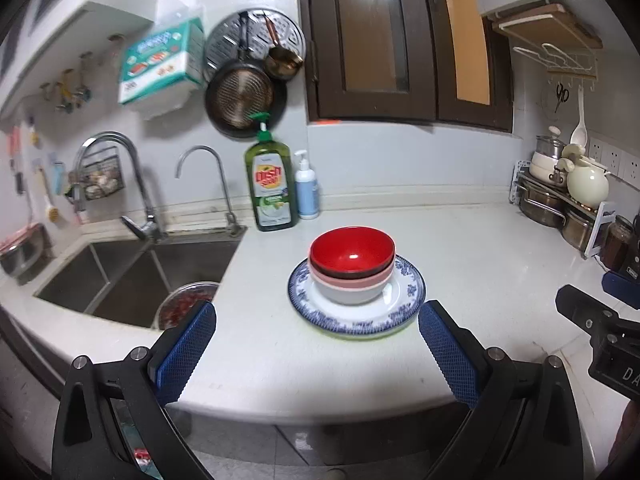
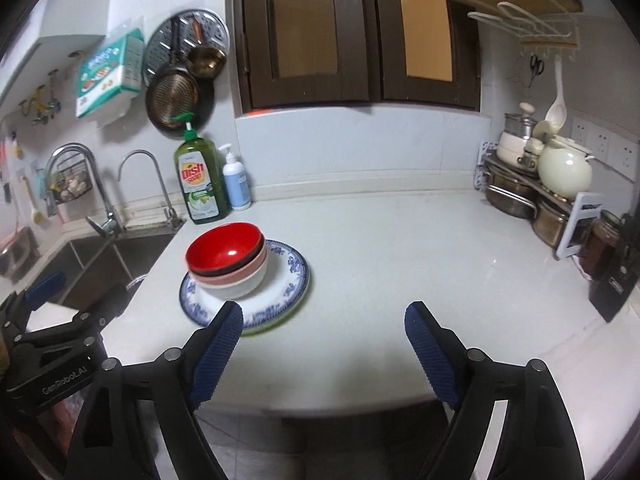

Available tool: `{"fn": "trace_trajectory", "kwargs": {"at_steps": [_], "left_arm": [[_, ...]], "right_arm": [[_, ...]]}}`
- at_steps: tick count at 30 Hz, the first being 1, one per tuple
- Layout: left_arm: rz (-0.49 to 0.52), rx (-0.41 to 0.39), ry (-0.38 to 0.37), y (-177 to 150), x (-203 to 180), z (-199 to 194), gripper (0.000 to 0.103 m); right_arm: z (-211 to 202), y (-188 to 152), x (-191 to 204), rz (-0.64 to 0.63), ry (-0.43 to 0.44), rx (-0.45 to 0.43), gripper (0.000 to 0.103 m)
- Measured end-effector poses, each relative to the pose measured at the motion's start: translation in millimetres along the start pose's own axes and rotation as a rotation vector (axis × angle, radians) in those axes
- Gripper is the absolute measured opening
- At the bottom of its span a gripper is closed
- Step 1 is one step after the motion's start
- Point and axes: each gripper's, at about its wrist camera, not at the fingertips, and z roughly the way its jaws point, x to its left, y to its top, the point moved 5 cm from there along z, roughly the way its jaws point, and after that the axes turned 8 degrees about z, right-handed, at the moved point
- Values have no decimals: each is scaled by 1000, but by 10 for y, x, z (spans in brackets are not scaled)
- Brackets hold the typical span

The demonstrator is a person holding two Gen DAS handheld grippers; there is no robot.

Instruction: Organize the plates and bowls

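Left wrist view: red bowl (image 1: pixel 352 254) nested atop pink and white bowls on blue-patterned plate (image 1: pixel 356 320), possibly over a second plate, at twelve o'clock on counter (image 1: pixel 480 248). Left gripper (image 1: pixel 316 320) and right gripper (image 2: pixel 324 320) spread apart, empty.

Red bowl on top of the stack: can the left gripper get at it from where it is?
Probably yes. The left gripper is open and empty, facing the red bowl head-on, only bare countertop between; the right gripper sits off to the side.

The white tabletop (image 1: pixel 460 248) carries a blue-patterned plate (image 1: pixel 404 304) near its front edge, and a green soap bottle (image 1: pixel 272 188) and a pump bottle (image 1: pixel 307 188) at the back edge.
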Motion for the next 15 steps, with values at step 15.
{"fn": "trace_trajectory", "kwargs": {"at_steps": [15], "left_arm": [[-14, -29, 44, -244, -21, -997, 103]], "right_arm": [[-1078, -364, -85, -23, 33, -72, 90]]}}
